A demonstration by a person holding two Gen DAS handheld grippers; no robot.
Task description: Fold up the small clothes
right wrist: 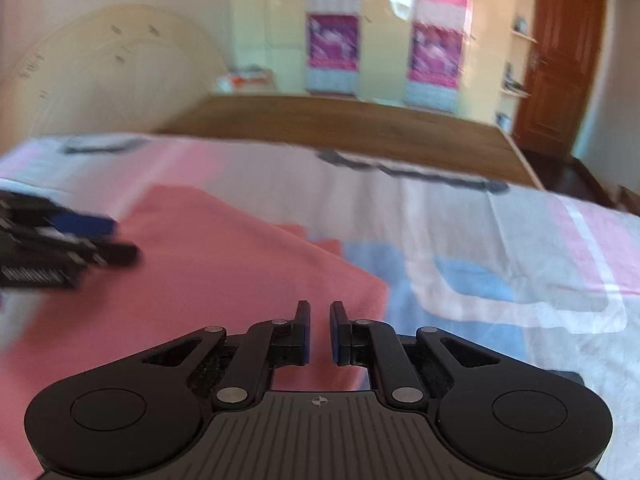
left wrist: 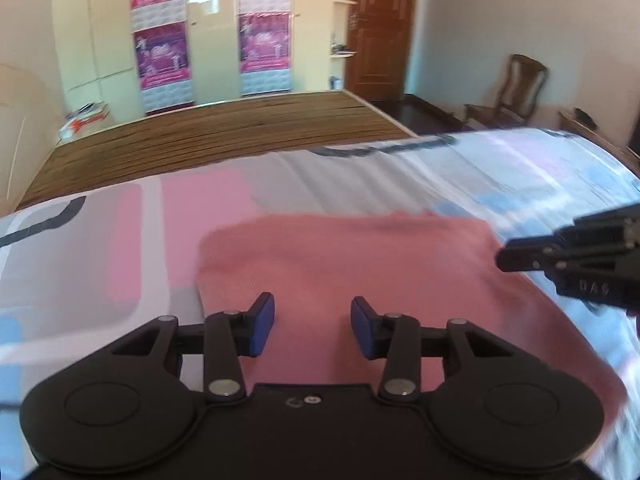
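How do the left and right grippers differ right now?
The left gripper has its jaws spread wide; the right gripper shows only a narrow gap. The left sits over the middle of the pink cloth; the right is near the cloth's right edge. Neither grips any fabric, and both have blue pads.

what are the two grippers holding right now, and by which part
Nothing. The left gripper is open above the pink cloth; the right gripper shows a narrow empty gap.
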